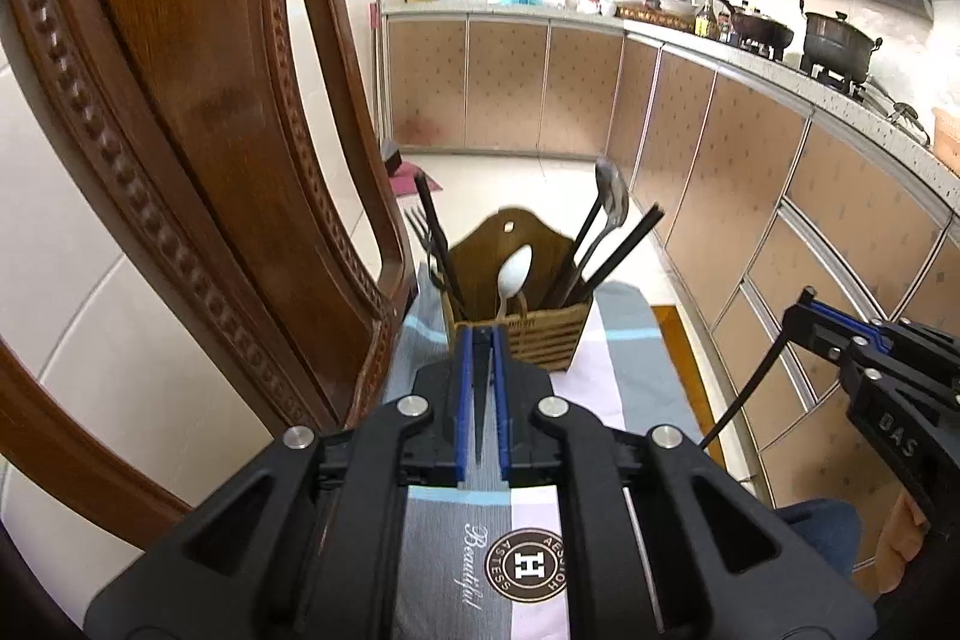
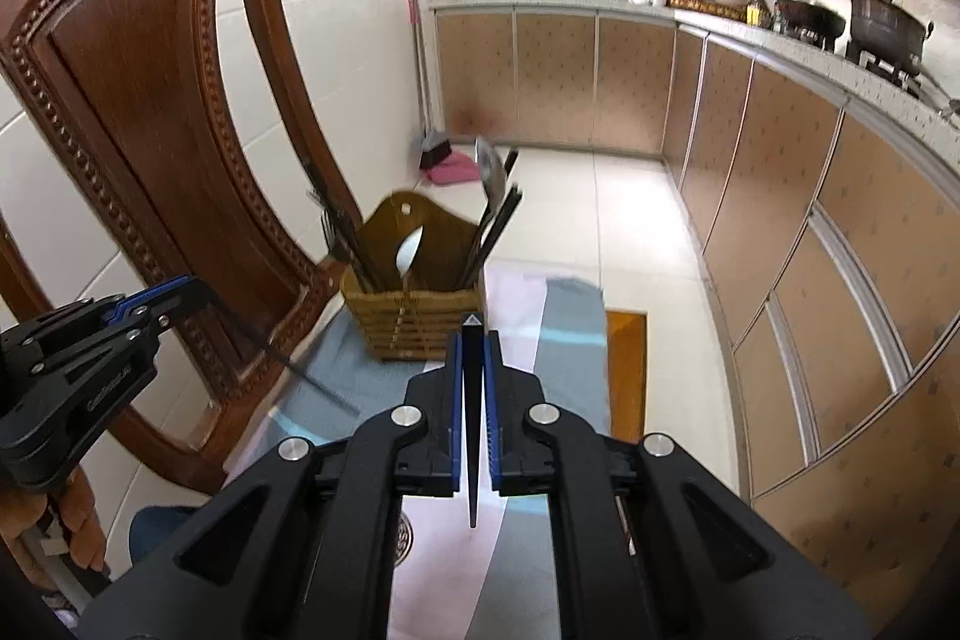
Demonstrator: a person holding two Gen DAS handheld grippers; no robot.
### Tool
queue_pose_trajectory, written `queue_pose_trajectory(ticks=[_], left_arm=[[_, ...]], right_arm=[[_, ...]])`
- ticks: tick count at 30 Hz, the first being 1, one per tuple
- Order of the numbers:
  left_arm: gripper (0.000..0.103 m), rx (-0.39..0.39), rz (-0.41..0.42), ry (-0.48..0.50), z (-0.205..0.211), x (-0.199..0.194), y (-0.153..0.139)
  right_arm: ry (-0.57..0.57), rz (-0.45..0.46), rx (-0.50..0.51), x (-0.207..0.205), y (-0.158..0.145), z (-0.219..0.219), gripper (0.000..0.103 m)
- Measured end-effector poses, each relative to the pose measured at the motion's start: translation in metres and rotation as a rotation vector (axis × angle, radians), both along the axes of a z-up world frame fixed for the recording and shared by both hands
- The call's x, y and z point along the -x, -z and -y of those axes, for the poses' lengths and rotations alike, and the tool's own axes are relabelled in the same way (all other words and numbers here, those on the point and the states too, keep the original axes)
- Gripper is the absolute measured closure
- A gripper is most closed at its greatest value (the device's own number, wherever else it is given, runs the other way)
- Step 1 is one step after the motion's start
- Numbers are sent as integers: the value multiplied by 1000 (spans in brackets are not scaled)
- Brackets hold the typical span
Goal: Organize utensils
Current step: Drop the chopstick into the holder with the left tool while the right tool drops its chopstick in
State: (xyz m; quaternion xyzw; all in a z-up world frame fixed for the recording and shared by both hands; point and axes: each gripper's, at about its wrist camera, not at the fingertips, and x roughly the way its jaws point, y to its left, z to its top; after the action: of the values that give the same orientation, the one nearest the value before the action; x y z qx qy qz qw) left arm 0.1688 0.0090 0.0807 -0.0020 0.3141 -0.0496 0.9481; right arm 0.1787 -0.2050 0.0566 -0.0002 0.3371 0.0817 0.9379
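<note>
The left gripper (image 1: 480,340) was clamped on a black chopstick (image 1: 480,400); the right gripper (image 2: 474,340) was likewise clamped on a second black chopstick (image 2: 472,418). The slatted wooden utensil holder (image 1: 543,334) stood on a striped cloth (image 1: 624,370) beside the wooden chair (image 1: 198,100), holding a white spoon (image 1: 516,271), a fork (image 1: 423,232), a metal ladle (image 1: 612,190) and more chopsticks. The cloth's round emblem (image 1: 527,564) bore an "H"; "Beautiful" was printed beside it.
</note>
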Motion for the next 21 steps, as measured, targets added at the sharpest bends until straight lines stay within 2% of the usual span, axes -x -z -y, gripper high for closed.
queue_pose_trajectory(ticks=[9, 21], left_arm=[[96, -44, 44, 19, 11, -3, -27], [96, -73, 117, 16, 12, -30, -73]], right_arm=[[-33, -28, -26, -23, -14, -9, 96], [-27, 15, -48, -51, -45, -18, 96]])
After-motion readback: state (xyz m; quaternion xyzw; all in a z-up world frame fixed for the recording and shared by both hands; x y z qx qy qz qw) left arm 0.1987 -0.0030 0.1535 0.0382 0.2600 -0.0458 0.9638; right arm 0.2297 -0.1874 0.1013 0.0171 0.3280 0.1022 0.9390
